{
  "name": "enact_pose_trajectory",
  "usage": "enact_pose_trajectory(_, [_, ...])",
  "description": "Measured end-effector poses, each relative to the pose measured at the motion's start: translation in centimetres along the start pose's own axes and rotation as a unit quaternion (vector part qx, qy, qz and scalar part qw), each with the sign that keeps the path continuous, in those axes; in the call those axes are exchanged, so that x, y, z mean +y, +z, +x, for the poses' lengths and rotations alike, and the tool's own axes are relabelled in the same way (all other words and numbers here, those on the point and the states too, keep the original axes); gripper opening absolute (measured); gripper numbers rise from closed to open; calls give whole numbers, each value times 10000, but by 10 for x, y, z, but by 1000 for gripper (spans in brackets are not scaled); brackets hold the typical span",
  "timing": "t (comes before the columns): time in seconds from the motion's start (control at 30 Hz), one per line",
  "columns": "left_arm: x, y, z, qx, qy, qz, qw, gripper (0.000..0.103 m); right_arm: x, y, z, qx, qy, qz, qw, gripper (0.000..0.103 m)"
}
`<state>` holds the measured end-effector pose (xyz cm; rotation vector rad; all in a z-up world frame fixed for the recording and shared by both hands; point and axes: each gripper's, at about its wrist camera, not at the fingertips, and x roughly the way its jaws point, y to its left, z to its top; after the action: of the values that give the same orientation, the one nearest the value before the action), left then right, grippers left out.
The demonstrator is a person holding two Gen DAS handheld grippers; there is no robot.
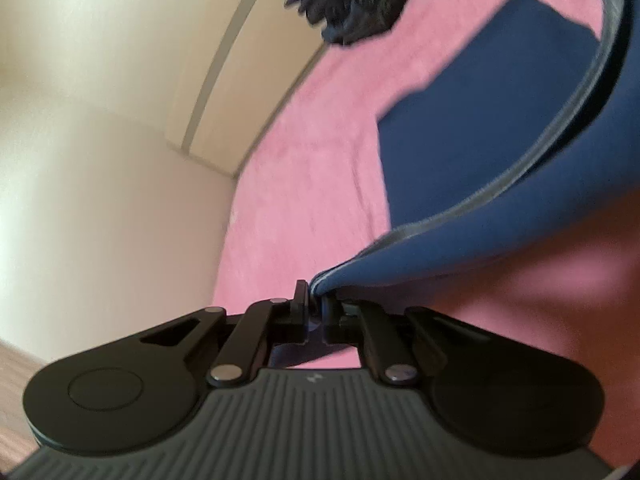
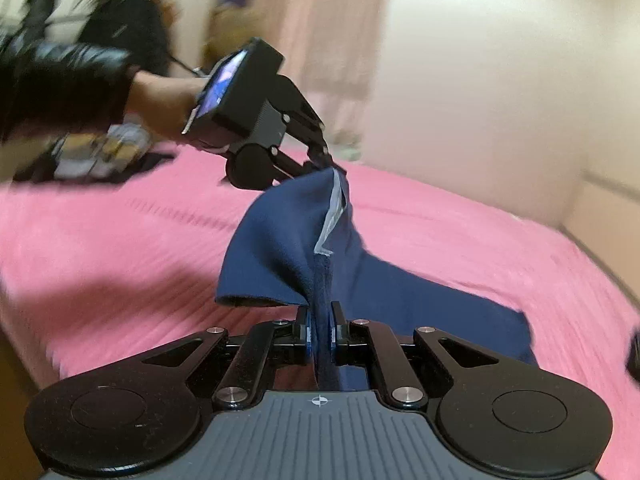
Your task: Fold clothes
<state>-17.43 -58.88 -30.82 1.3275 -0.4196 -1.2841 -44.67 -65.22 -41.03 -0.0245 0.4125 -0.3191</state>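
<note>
Cloth [image 2: 276, 256] looks soft, light and droopy; both grippers, left [image 1: 316, 298] and right [image 2: 320, 330], pinch its edge, best held at the corners.

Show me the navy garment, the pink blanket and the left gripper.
navy garment [image 2: 272, 248], right wrist view, lifted fold.
pink blanket [image 2: 120, 240], right wrist view, bare part.
left gripper [image 2: 324, 160], right wrist view, between its fingertips.

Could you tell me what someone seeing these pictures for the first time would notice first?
Probably the navy garment, lifted in a peak off the bright pink bedspread while its far end trails flat on the bed. Both claws are shut on it: the right claw pinches an edge in the foreground, and the left claw holds the grey-trimmed corner higher up. A dark fuzzy item lies at the bedspread's far edge in the left wrist view.
</note>
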Motion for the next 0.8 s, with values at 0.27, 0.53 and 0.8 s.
enact_pose_trajectory(0.27, [-3, 118, 91, -354, -508, 567, 9965, 5, -107, -37, -28, -74, -461, 2276, 9726, 6])
enact_pose_trajectory(0.53, [-68, 172, 203, -335, -1430, 1044, 9836, 5, -184, -95, -30, 138, -578, 3979, 9155, 5])
enact_pose_trajectory(0.8, [-89, 175, 250, -39, -1775, 989, 9791, 12, -227, -114, -33, 109, -670, 4669, 8817, 5])
